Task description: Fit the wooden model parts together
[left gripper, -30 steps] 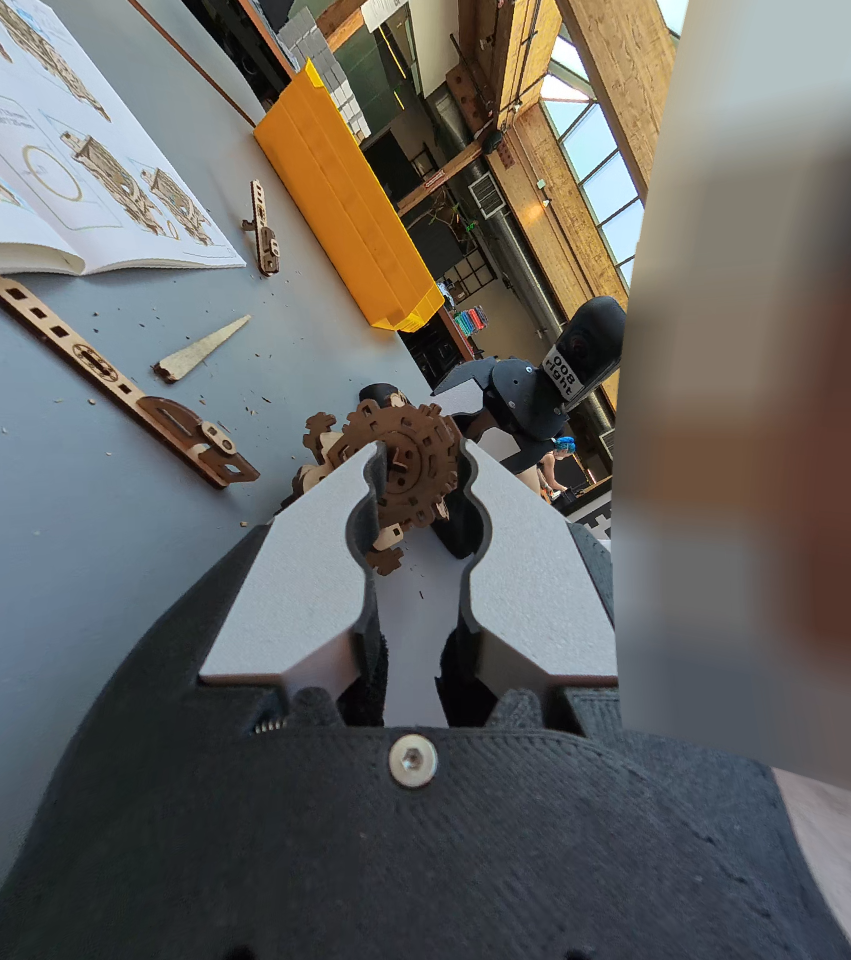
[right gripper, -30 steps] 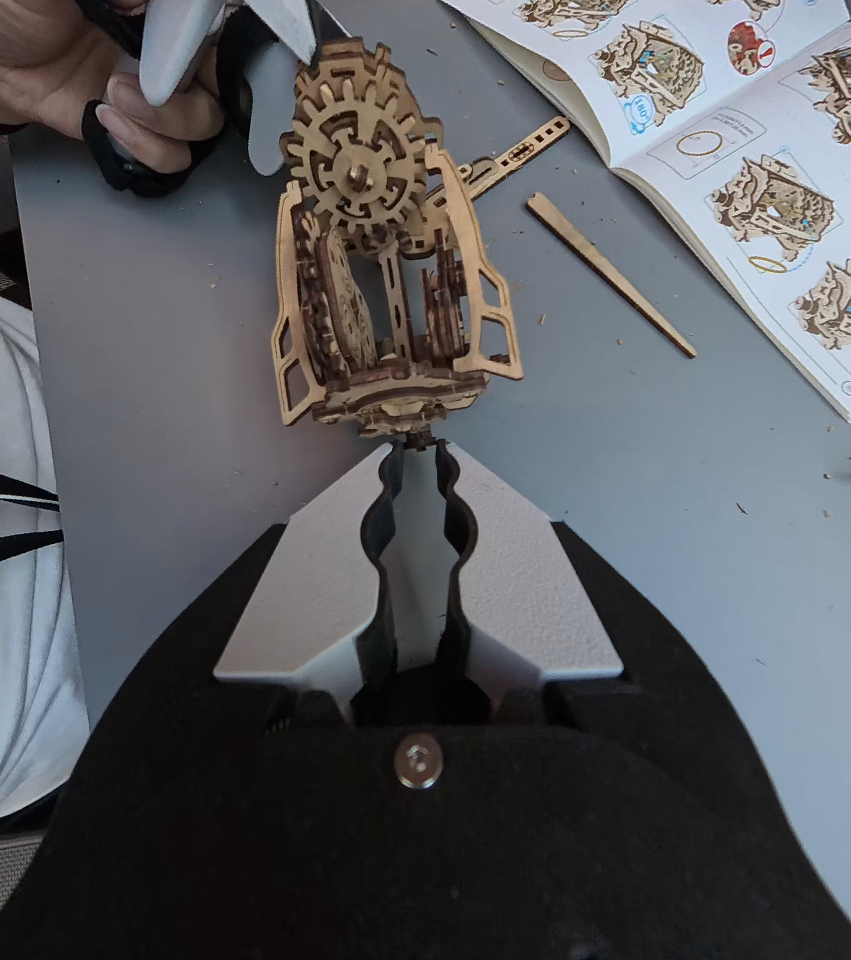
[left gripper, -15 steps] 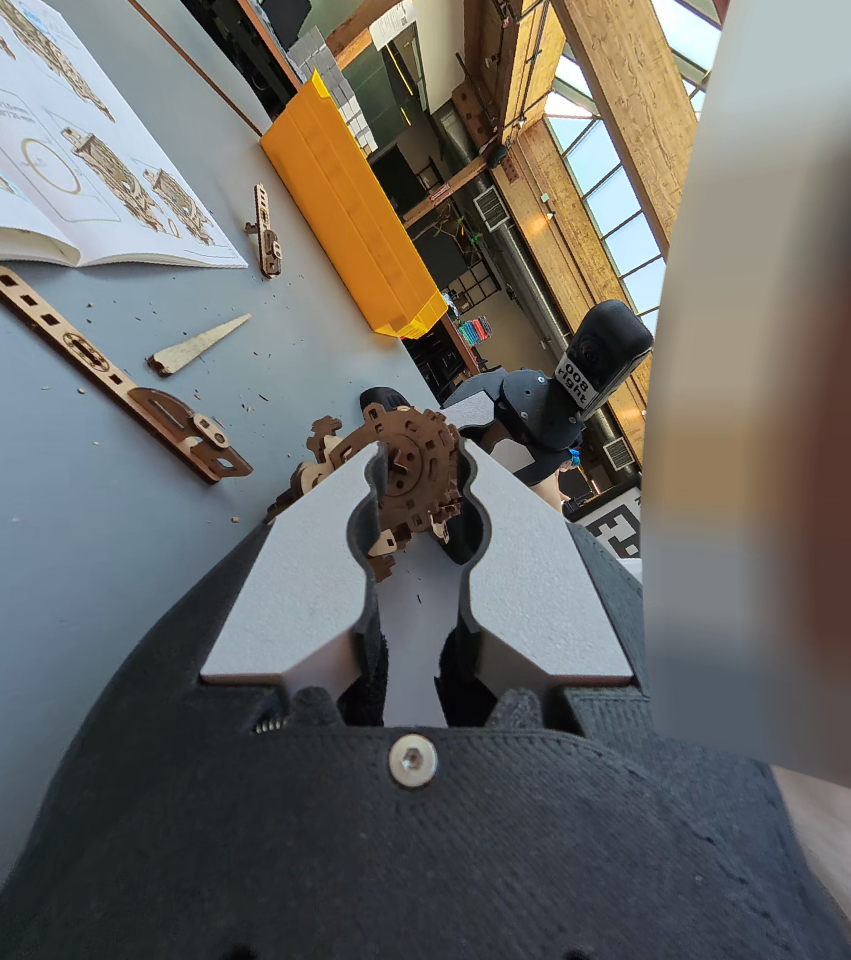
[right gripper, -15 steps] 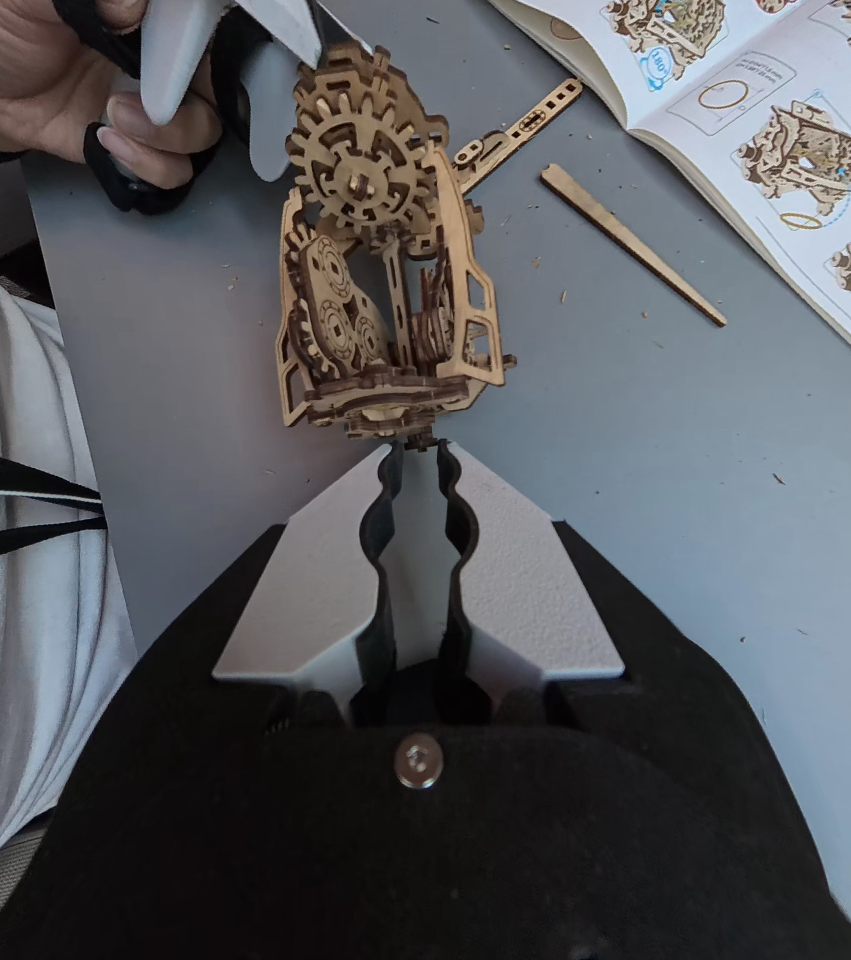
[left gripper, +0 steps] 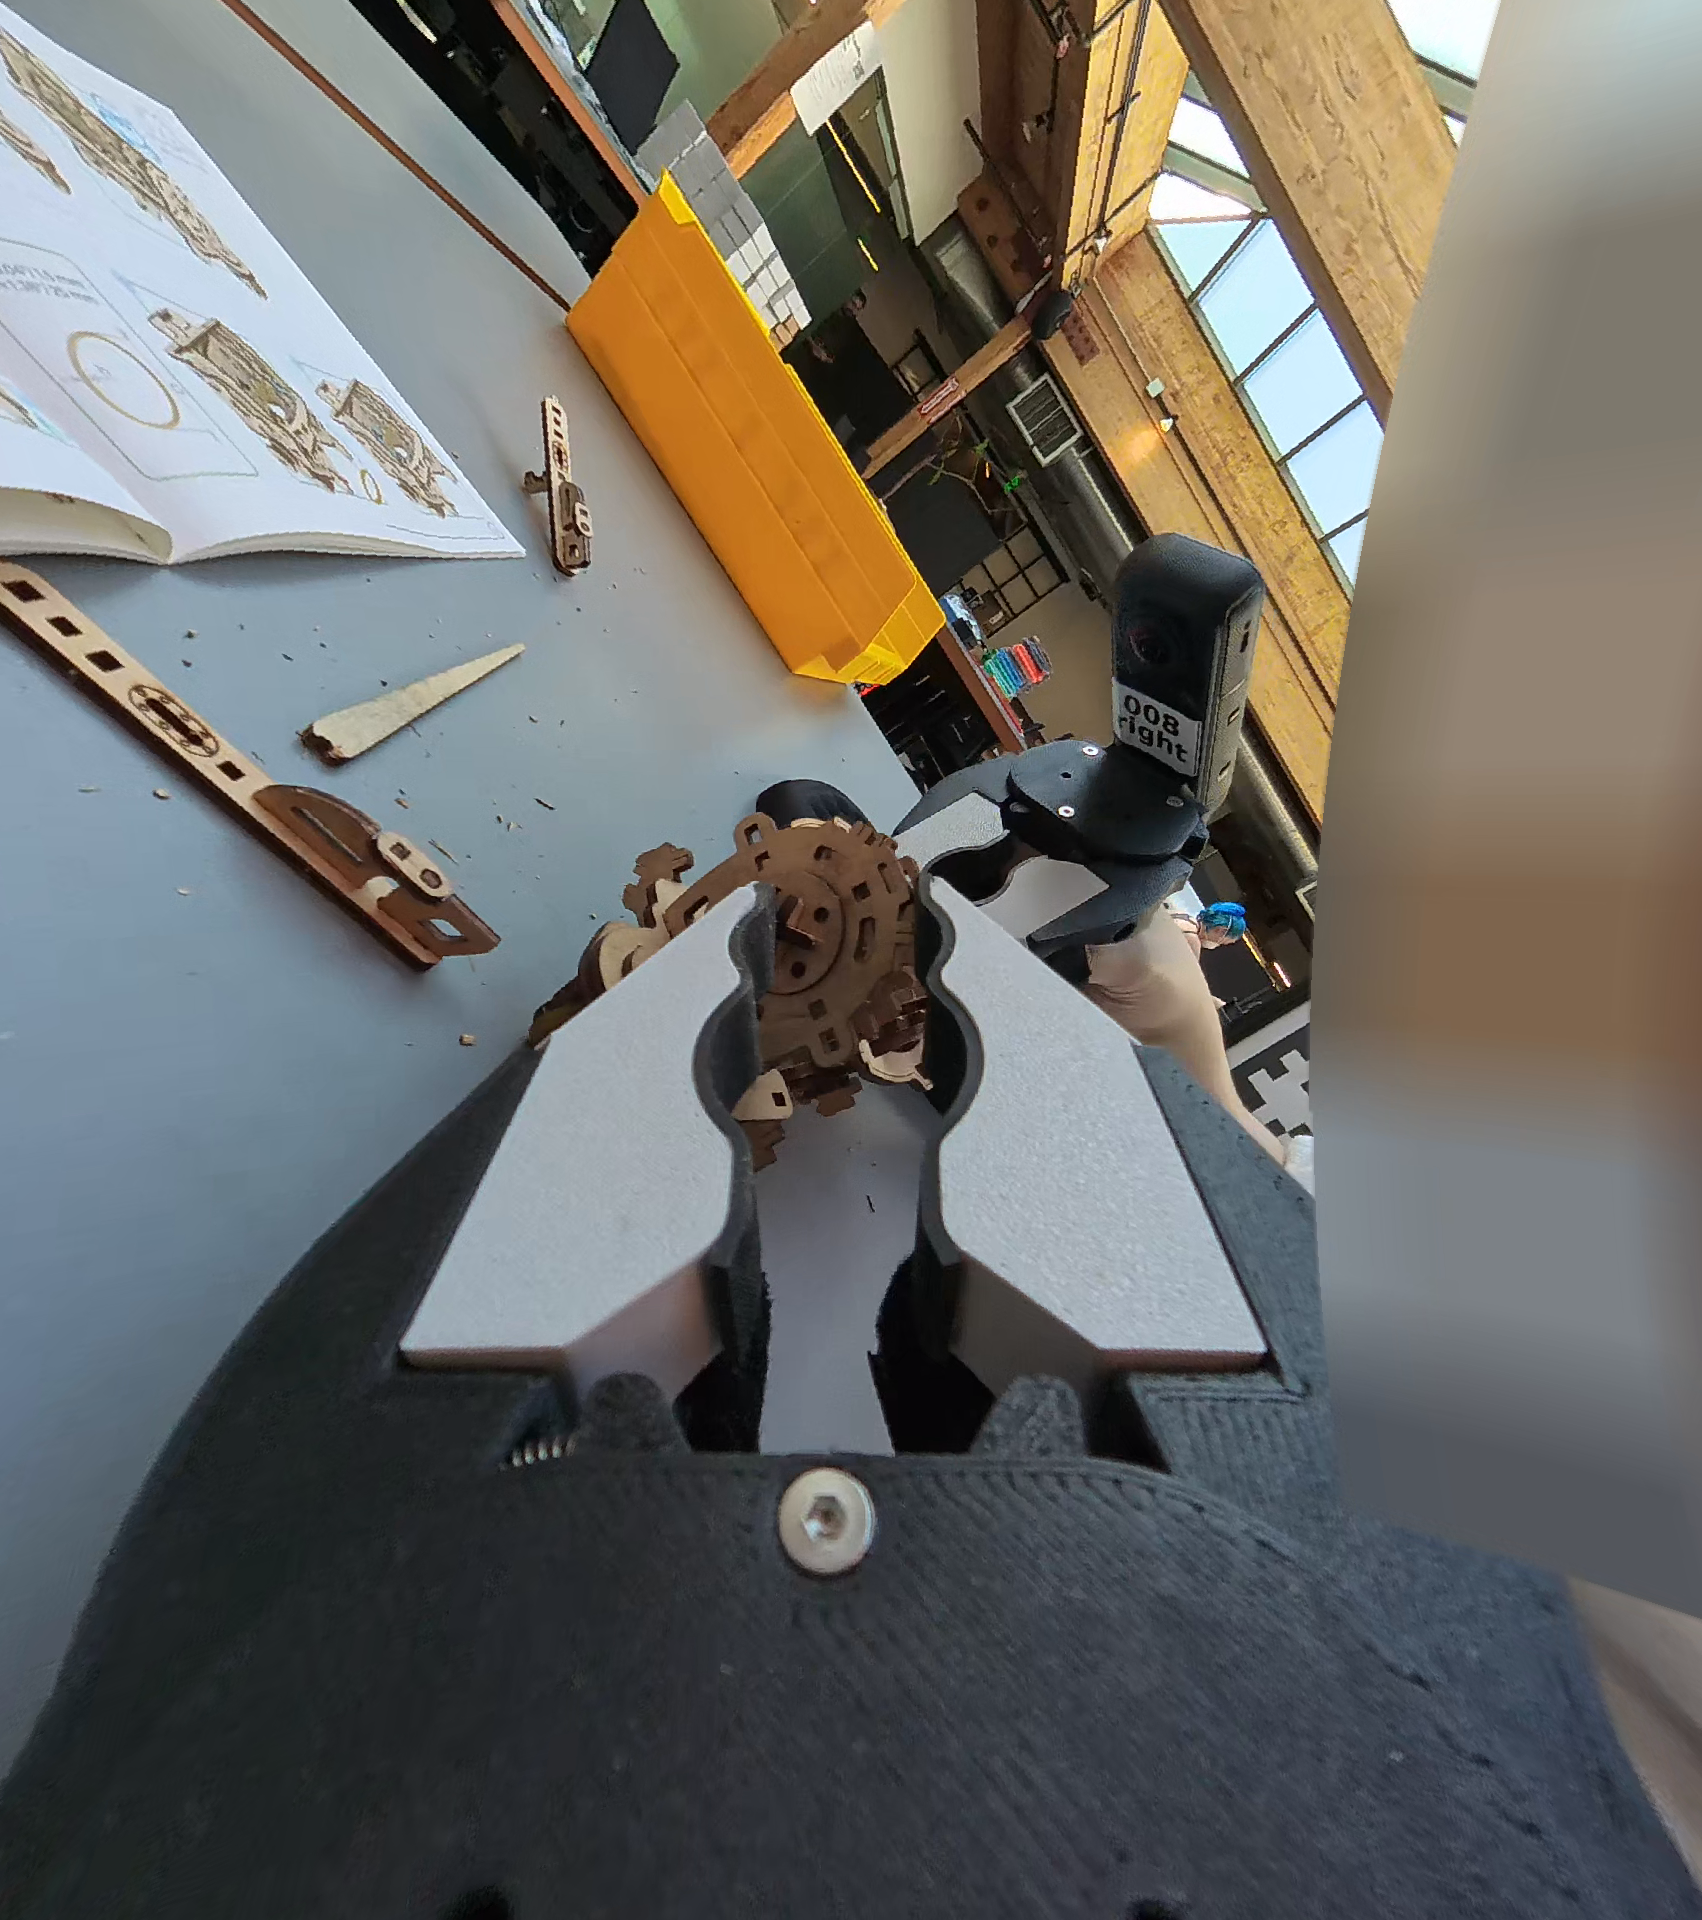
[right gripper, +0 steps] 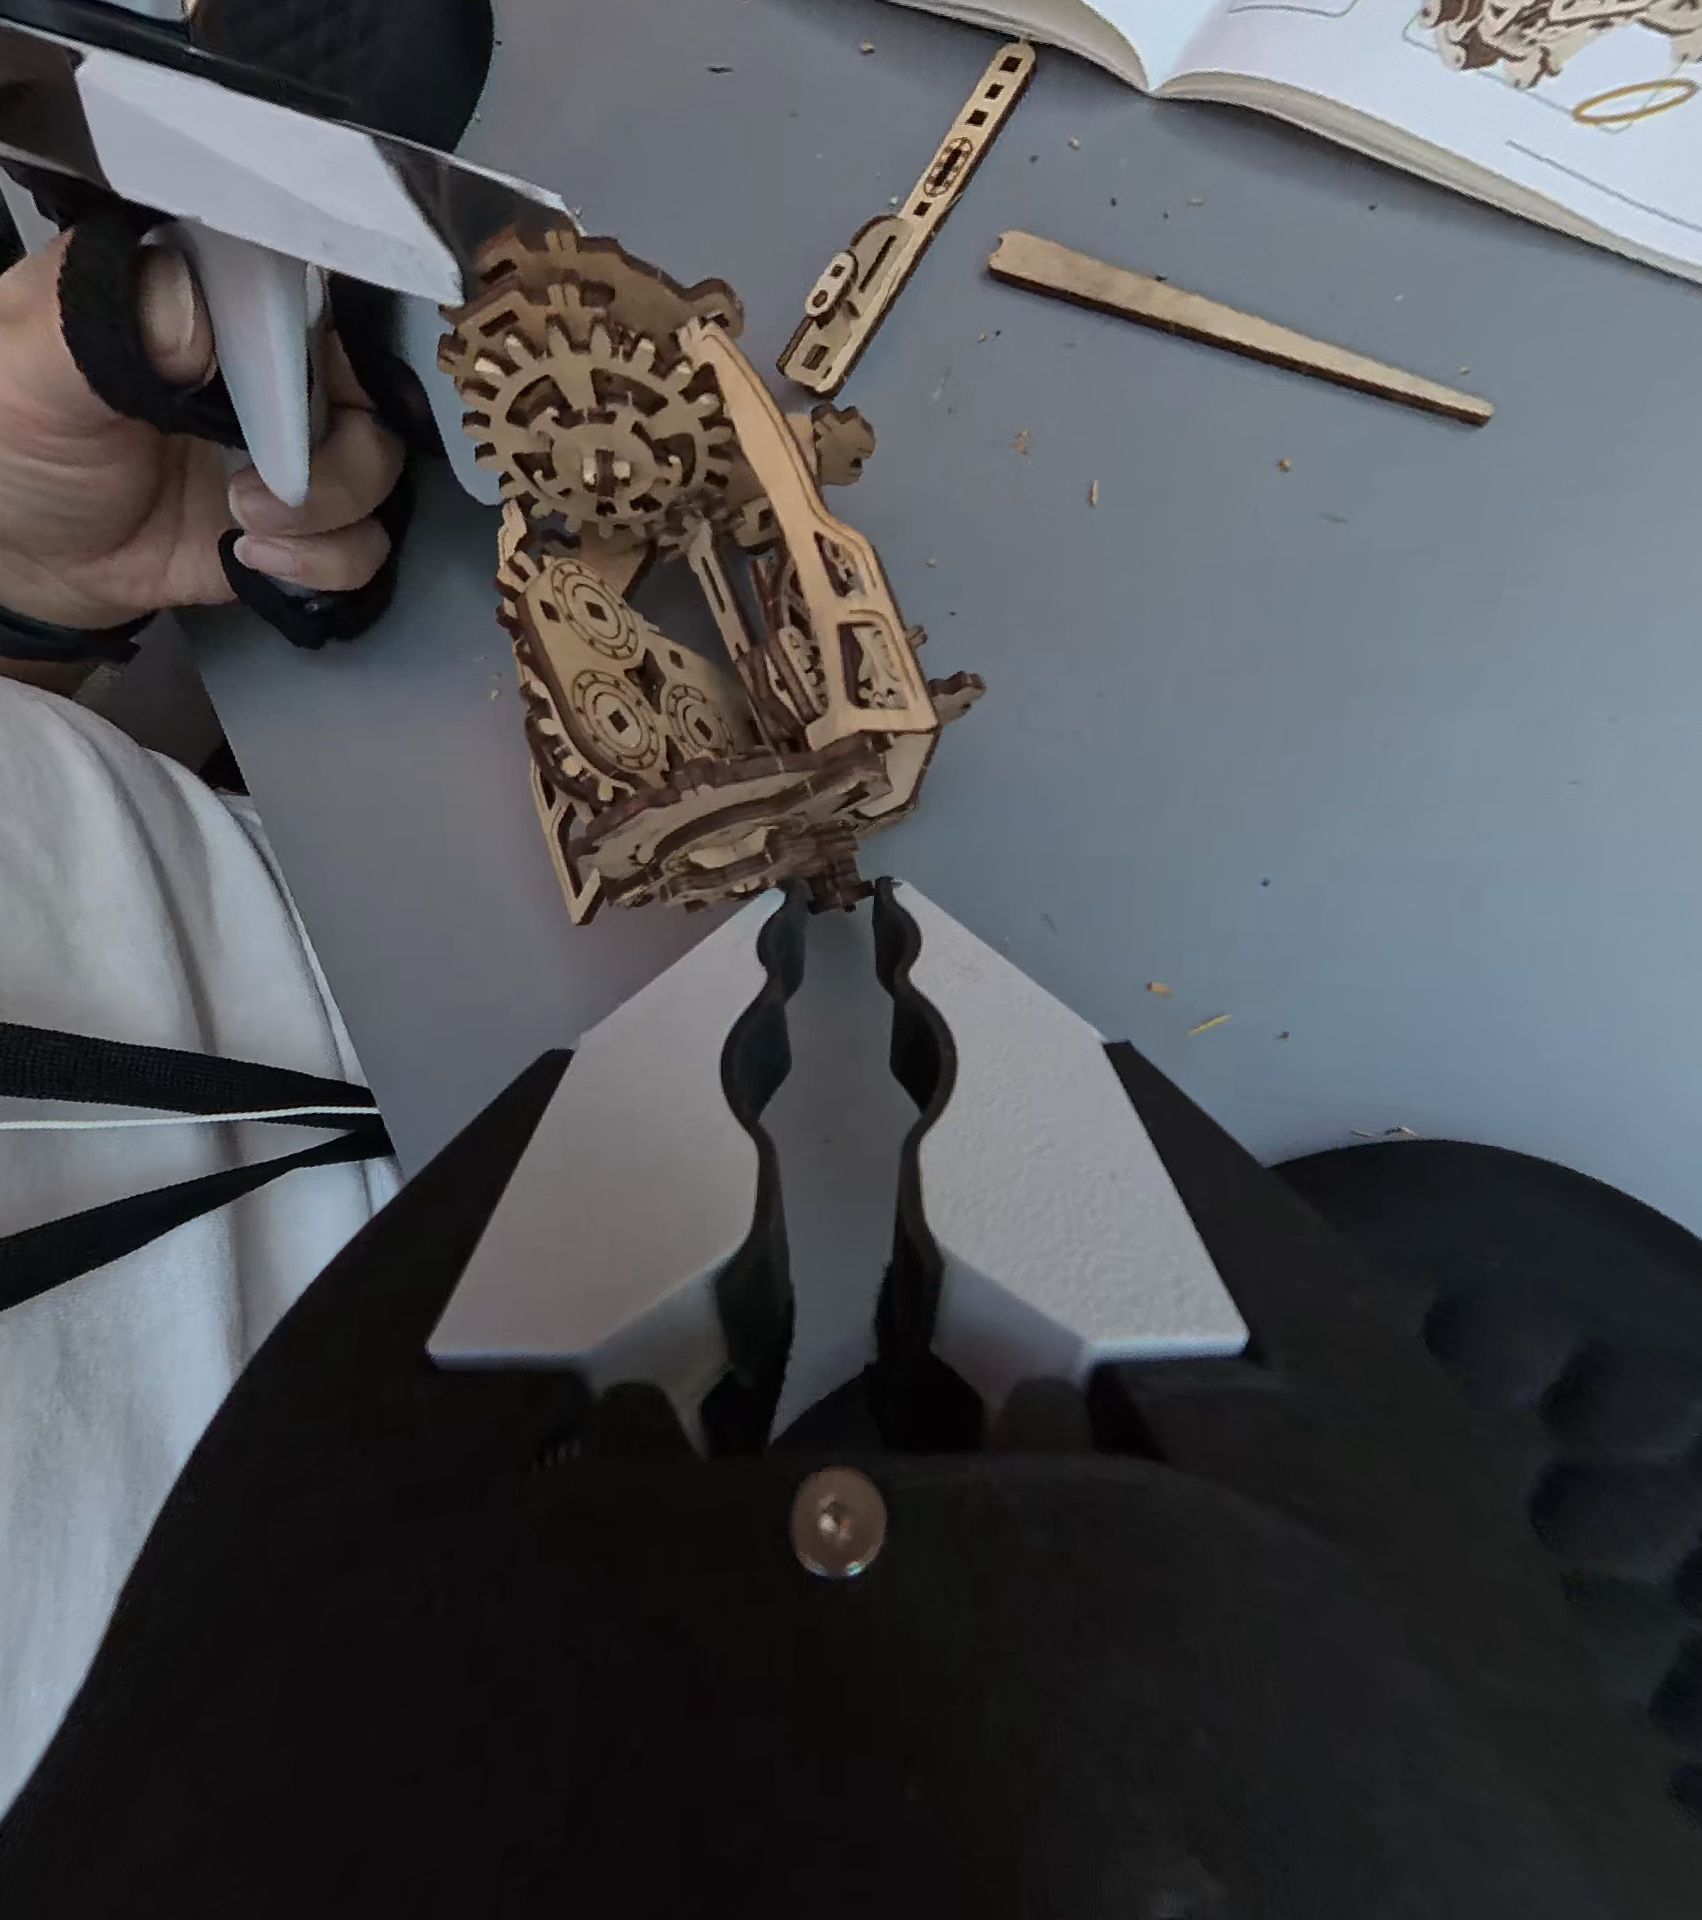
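A wooden gear model (right gripper: 712, 623) is held in the air above the grey table (right gripper: 1346, 727) between both grippers. My right gripper (right gripper: 834, 891) is shut on a small peg under the model's base plate. My left gripper (left gripper: 836, 904) closes on the large gear wheel (left gripper: 826, 966) at the model's top, with its fingers on either side of it. In the right wrist view the left gripper (right gripper: 307, 208) comes in from the upper left, held by a hand (right gripper: 78, 488). The right gripper (left gripper: 1065, 862) shows behind the gear in the left wrist view.
An open instruction booklet (left gripper: 99, 364) lies at the table's far side. A long slotted wooden arm (right gripper: 909, 218), a wooden wedge (right gripper: 1242, 327) and a small wooden piece (left gripper: 561, 488) lie loose nearby. A yellow bin (left gripper: 753, 447) stands at the table's edge. A white-shirted torso (right gripper: 47, 935) is at the left. The gap from one gripper's tips to the other's is roughly 10 centimeters.
The model has turned and tilted, so its side gears now face the right wrist camera. Both grippers kept their hold. The right gripper's camera stands more upright in the left wrist view.
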Demonstrator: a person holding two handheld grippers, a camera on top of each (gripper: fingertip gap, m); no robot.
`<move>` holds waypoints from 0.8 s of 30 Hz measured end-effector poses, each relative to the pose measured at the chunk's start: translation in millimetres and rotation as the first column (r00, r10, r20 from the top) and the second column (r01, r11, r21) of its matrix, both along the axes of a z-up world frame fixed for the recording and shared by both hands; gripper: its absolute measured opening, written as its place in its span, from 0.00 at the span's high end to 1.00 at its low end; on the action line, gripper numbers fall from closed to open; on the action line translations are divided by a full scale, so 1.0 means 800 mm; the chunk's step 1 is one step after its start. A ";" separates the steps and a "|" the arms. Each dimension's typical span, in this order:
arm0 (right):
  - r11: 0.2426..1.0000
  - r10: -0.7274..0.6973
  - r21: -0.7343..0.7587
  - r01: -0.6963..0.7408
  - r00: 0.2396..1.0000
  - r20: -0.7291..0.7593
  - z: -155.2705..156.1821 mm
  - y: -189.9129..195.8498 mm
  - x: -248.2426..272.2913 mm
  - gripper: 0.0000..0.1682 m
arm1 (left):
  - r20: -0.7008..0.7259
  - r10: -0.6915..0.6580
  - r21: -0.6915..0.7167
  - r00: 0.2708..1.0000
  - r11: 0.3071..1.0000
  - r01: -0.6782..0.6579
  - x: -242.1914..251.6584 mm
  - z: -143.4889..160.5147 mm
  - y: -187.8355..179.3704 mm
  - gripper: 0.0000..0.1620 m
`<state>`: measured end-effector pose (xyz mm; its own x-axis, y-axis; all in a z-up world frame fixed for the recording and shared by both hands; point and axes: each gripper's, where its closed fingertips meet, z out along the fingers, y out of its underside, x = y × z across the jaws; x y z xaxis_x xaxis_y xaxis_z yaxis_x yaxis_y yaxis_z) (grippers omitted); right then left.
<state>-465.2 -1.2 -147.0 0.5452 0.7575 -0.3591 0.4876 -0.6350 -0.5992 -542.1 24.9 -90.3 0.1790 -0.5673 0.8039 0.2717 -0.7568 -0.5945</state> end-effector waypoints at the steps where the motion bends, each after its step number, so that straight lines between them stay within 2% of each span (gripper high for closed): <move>1: 1.000 -0.012 -0.015 0.011 1.000 -0.011 0.000 0.000 0.000 0.93 | -0.007 0.002 0.002 1.000 1.000 -0.002 0.000 0.000 0.000 0.85; 4: 0.999 -0.006 -0.041 0.004 0.999 -0.034 0.000 -0.007 -0.002 0.92 | -0.014 0.007 -0.011 1.000 1.000 -0.007 0.001 0.000 -0.002 0.85; 9: 1.000 -0.004 0.005 0.004 1.000 -0.020 -0.002 -0.007 -0.003 0.93 | 0.001 -0.035 -0.037 0.999 0.999 0.035 -0.002 -0.001 -0.011 0.84; 14: 1.000 -0.007 -0.007 0.007 0.999 -0.033 -0.003 -0.008 -0.005 0.93 | -0.051 -0.051 -0.006 0.997 0.999 0.051 -0.003 0.001 -0.022 0.80; 19: 1.000 -0.006 0.001 0.006 1.000 -0.029 -0.003 -0.009 -0.005 0.93 | -0.235 -0.010 0.102 0.972 0.994 0.035 -0.007 0.001 -0.030 0.73; 24: 1.000 -0.010 0.018 0.010 1.000 -0.021 -0.003 -0.009 -0.005 0.93 | -0.483 0.083 0.243 0.872 0.969 0.042 -0.003 -0.011 -0.032 0.68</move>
<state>-469.3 -8.2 -149.3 0.5452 0.7584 -0.3572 0.4684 -0.6290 -0.6205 -544.3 -0.8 -99.1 0.5244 -0.7217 0.4518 -0.0855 -0.5725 -0.8154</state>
